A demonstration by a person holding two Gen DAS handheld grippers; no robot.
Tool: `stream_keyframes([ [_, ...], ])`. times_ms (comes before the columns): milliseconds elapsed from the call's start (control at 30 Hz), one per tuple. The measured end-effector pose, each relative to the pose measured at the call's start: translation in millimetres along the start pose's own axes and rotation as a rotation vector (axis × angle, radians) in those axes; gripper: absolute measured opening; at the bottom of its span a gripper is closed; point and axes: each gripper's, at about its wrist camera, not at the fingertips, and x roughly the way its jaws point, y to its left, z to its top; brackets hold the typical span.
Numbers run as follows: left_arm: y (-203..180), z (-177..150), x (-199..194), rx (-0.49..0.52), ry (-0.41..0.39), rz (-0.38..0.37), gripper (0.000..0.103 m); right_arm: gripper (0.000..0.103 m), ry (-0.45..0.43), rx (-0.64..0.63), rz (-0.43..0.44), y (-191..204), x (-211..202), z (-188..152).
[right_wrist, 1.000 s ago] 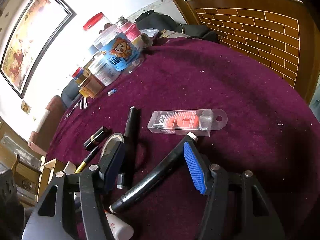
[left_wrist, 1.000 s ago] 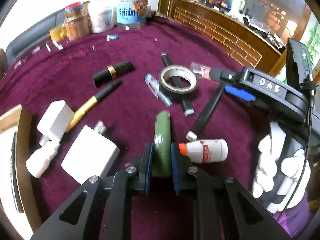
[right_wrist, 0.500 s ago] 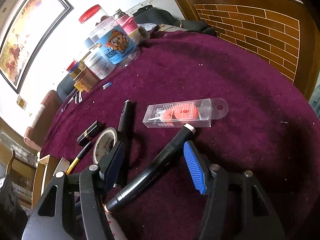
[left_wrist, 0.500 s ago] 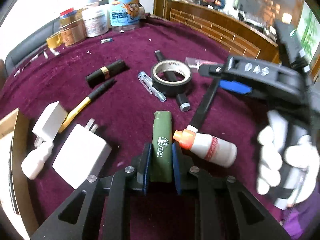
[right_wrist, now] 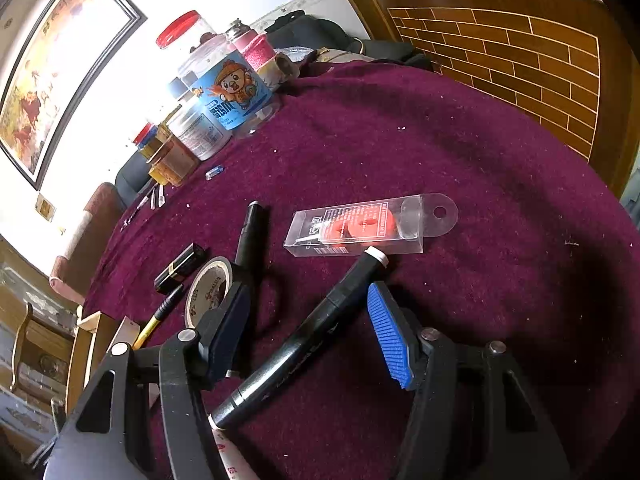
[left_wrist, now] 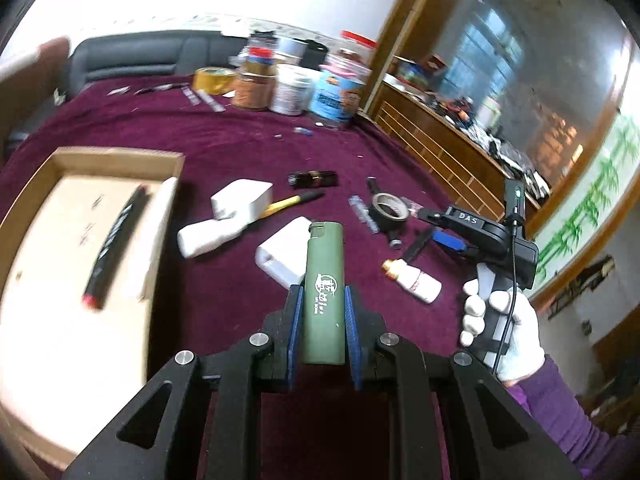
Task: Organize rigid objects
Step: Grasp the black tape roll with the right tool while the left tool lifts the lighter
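Currently the left gripper [left_wrist: 322,322] is clamping the green lighter [left_wrist: 324,292], holding it above the maroon tablecloth [left_wrist: 224,280]. Beyond, the right gripper [right_wrist: 310,334] is hovering with jaws spread, straddling a black marker [right_wrist: 304,344] without touching it; the cardboard box [left_wrist: 120,160] is sitting left.

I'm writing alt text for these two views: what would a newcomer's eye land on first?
First, the green lighter clamped upright in the left gripper, above the maroon tablecloth. To its left, a cardboard tray holds one black marker. In the right wrist view, the open right gripper straddles another black marker.
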Motion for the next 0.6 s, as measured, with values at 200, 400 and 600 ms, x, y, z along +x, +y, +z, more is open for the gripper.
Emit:
stream_keyframes([
  [200, 30.8, -20.3, -30.2, -0.046, -0.027, -0.015, 0.017, 0.060, -0.002, -0.264, -0.066, 59.2, -23.3, -2.5],
  [400, 53.0, -24.9, -40.4, -0.113, -0.056, -0.030, 0.017, 0.057, 0.102, -0.501, -0.099, 118.9, 4.5, -8.5],
  [600, 73.2, -28.7, -50.1, -0.149, -0.065, -0.019, 0.017, 0.038, 0.152, -0.605, -0.181, 136.1, 42.5, -24.0],
])
